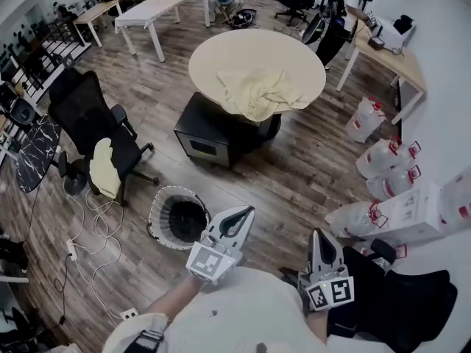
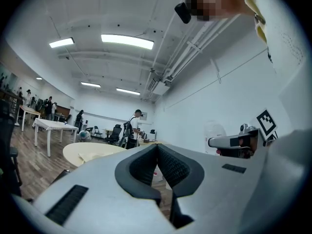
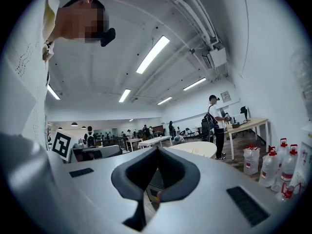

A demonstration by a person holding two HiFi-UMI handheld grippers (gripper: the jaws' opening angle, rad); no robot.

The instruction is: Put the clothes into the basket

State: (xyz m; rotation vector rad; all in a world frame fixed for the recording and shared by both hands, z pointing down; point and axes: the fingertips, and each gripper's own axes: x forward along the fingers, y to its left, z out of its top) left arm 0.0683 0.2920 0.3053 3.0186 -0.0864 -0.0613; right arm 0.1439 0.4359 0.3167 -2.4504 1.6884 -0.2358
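Pale yellow clothes [image 1: 256, 94] lie crumpled on the near edge of a round beige table [image 1: 221, 54], with part of the fabric hanging over the rim. Another yellow garment [image 1: 103, 166] is draped over the seat of a black office chair [image 1: 81, 105] off to the left, well apart from the table. A round mesh basket [image 1: 160, 201] stands upright on the wooden floor [image 1: 294, 175] between the chair and the person, its dark inside open to the top.

The person stands close by the basket with a gripper in each hand, both pointing level toward the table. The left gripper [image 1: 241, 213] hangs just to the right of the basket's rim, its jaws pressed together with nothing between them. The right gripper [image 1: 319, 234] hangs farther right, apart from the basket, its jaws likewise pressed together and empty.

A black cabinet [image 1: 210, 134] sits on the floor under the table's near side. White water jugs [image 1: 379, 157] with red caps cluster by the right wall. Beyond the table, a second person [image 1: 333, 24] stands at a desk.
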